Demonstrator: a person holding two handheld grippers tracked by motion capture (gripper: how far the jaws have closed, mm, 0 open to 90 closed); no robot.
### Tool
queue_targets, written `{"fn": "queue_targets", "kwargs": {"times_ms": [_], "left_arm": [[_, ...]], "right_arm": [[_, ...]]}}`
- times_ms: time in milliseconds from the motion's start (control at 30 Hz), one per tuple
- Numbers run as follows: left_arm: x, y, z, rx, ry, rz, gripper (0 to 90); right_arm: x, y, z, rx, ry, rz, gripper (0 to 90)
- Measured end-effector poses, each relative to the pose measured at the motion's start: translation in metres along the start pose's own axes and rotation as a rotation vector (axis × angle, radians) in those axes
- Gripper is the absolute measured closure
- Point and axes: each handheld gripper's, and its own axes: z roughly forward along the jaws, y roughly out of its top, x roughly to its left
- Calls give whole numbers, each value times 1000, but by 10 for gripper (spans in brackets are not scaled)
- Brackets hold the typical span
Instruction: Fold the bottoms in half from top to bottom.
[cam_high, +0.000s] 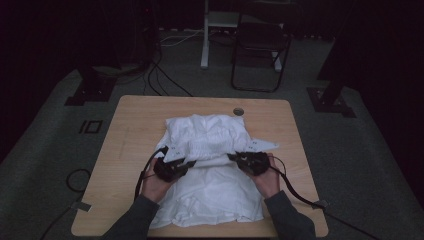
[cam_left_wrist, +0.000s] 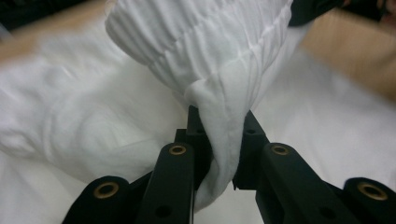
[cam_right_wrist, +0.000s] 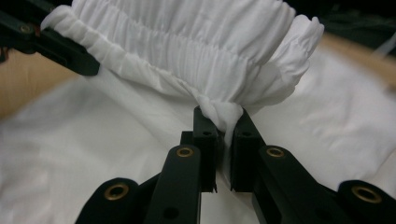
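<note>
Gripping a white garment (cam_high: 215, 165) by its gathered band, one gripper at each end.

The left gripper (cam_high: 186, 164) has its jaws clamped tight on a pinched fold of the elastic band, the cloth bunched between the black pads (cam_left_wrist: 198, 135) in the left gripper view. The right gripper (cam_high: 234, 157) is closed on the band's other end the same way, a thin twist of fabric squeezed between its pads (cam_right_wrist: 205, 135). Between the two, the ruffled band (cam_right_wrist: 187, 51) is stretched across and lifted a little above the rest of the garment. That rest lies spread over the middle of the wooden table (cam_high: 135, 135), its near edge reaching the table's front. The person's hands and dark sleeves (cam_high: 135, 220) come in from the near side, cables trailing off both grippers.
</note>
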Motion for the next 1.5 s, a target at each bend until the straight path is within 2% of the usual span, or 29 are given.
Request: {"fn": "queue_targets", "kwargs": {"times_ms": [67,200,233,300,367,400,433,467,500,533,567,600,667,700,733,800,900,967,1033,1133,1200,1267,1333,1367,1400,1433,1467,1500], "left_arm": [[0,-16,14,46,-18,-44,798],[-1,-44,41,139,-17,-55,787],[-1,-48,43,115,-18,-60,778],[2,-46,41,121,-40,-103,744],[1,-41,36,124,-53,-101,642],[1,-38,31,107,-56,-105,604],[1,-38,31,107,-56,-105,575],[3,-33,18,62,-78,-125,575],[4,-30,11,33,-72,-127,538],[7,-27,5,10,-71,-131,528],[10,-24,0,-10,-67,-137,529],[14,-21,-3,-28,-57,-148,571],[23,-16,-3,-23,-24,-170,819],[28,-14,1,-4,-6,-195,899],[33,-12,8,14,-3,-220,900],[38,-11,25,65,-8,-258,900],[41,-12,45,97,-17,-269,885],[41,-13,54,110,2,-267,844],[41,-14,58,119,8,-267,821],[40,-16,54,111,0,-270,804],[36,-20,49,110,-15,-258,798],[31,-25,44,95,-55,-257,798],[25,-31,39,79,-114,-245,799],[21,-34,37,74,-143,-222,799],[17,-35,35,68,-162,-183,798],[17,-35,35,68,-162,-183,783],[14,-35,33,55,-166,-153,783],[14,-34,32,42,-150,-146,741]], "right_arm": [[4,-21,11,53,14,21,835],[6,-55,35,144,42,77,835],[7,-60,39,160,44,80,834],[8,-65,43,171,48,92,812],[6,-61,41,178,66,111,666],[5,-59,38,171,75,111,588],[5,-59,38,171,75,111,588],[4,-56,34,161,79,110,539],[0,-49,22,102,98,109,480],[-2,-46,15,69,105,114,476],[-6,-42,9,38,107,122,475],[-10,-38,4,4,99,132,497],[-21,-30,-2,-34,70,162,775],[-26,-28,-2,-36,27,182,828],[-30,-25,2,-16,-14,200,864],[-39,-24,17,34,-59,226,861],[-47,-28,43,103,-82,251,789],[-49,-31,55,137,-80,274,785],[-50,-34,61,161,-86,277,781],[-51,-39,61,153,-28,289,781],[-48,-41,57,139,16,272,779],[-44,-44,52,137,74,248,767],[-40,-47,46,113,166,247,725],[-38,-48,44,94,217,249,706],[-37,-49,41,76,245,239,697],[-37,-49,41,76,245,239,697],[-35,-48,39,72,247,221,693],[-34,-46,38,67,237,213,695]]}}
